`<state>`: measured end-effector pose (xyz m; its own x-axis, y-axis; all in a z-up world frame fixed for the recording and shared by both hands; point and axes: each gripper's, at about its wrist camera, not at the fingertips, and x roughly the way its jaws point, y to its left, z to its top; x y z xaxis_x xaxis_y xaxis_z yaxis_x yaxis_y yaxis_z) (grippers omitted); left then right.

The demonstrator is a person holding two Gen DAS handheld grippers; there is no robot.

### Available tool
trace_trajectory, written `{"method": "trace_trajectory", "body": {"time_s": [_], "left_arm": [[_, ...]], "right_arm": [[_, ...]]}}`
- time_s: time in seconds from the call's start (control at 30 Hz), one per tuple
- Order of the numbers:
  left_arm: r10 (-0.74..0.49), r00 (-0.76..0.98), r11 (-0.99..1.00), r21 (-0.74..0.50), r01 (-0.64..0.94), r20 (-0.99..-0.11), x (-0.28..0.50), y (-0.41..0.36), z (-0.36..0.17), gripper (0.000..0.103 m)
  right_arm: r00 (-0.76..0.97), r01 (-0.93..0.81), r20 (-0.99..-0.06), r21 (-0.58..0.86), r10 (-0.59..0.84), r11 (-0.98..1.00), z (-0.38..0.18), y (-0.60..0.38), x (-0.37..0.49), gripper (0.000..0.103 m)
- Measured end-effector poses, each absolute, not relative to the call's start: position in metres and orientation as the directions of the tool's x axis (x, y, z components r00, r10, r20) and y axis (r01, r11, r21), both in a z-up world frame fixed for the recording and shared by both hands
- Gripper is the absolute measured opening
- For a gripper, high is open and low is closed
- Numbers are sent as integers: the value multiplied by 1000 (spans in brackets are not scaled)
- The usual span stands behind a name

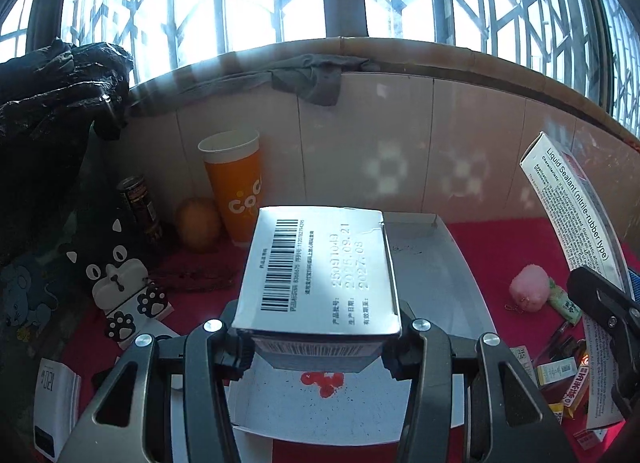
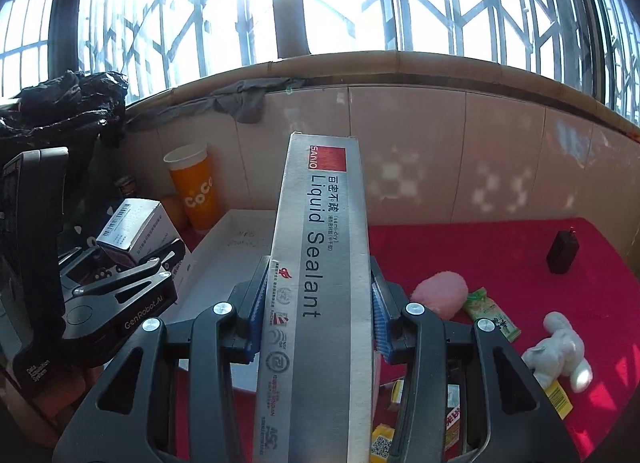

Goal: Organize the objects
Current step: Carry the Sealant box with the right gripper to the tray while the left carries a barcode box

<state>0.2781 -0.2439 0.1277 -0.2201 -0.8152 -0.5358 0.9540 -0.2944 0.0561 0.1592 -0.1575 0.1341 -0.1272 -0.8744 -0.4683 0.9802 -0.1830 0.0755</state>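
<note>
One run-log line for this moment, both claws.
left claw: shut on barcode box | right claw: shut on Liquid Sealant box | below: white tray

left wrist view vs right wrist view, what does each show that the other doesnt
Only the left wrist view shows the black-and-white cartoon cat box and the red spots inside the white cardboard tray.

Only the right wrist view shows the grey plush toy and the small black box on the red cloth.

Both show the orange paper cup, the pink fluffy ball, the barcoded white carton held by the left gripper, and the long grey sealant box held by the right gripper.
</note>
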Motion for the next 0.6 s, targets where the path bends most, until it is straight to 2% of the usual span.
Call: {"method": "trace_trajectory", "body": {"time_s": [0.27, 0.6], "left_arm": [[-782, -217, -307, 59, 950, -584, 264, -269, 112, 49], [-762, -204, -311, 72, 948, -614, 252, -295, 104, 49]], "right_arm": [[-110, 978, -538, 93, -836, -188, 119, -188, 152, 43], [-116, 975, -569, 91, -814, -203, 106, -212, 149, 43]]}}
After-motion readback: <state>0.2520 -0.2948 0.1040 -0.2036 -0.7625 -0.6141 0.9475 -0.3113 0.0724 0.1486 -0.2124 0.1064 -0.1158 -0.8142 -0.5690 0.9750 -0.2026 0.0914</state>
